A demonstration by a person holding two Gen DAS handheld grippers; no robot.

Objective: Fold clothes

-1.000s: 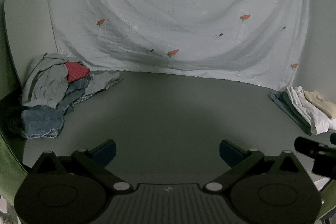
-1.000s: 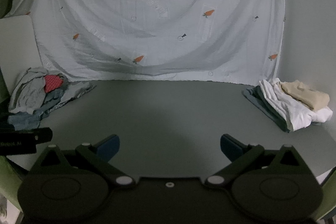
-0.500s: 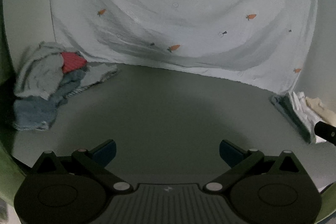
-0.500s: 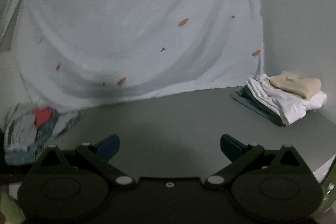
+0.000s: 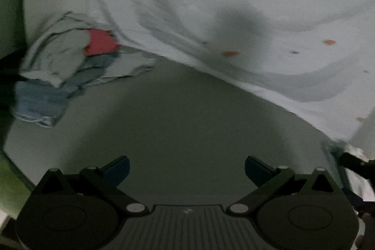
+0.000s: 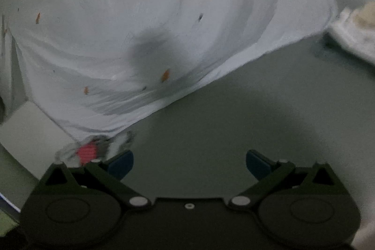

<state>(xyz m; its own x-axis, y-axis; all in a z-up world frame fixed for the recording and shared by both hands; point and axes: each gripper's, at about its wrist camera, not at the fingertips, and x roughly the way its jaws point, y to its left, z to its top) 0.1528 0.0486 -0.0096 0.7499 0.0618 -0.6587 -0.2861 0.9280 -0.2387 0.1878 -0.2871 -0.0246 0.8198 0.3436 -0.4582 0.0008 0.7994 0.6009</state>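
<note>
Over the grey table [image 5: 178, 114] your left gripper [image 5: 186, 168] hangs with its blue fingers [image 5: 117, 168] spread wide and nothing between them. Your right gripper [image 6: 189, 162] is equally spread and empty. Unfolded clothes [image 5: 65, 67] lie heaped at the table's far left, against the carrot-print sheet [image 5: 234, 4], a red piece [image 5: 100, 42] on top. A folded stack [image 6: 351, 34] sits at the far right, blurred in both views.
</note>
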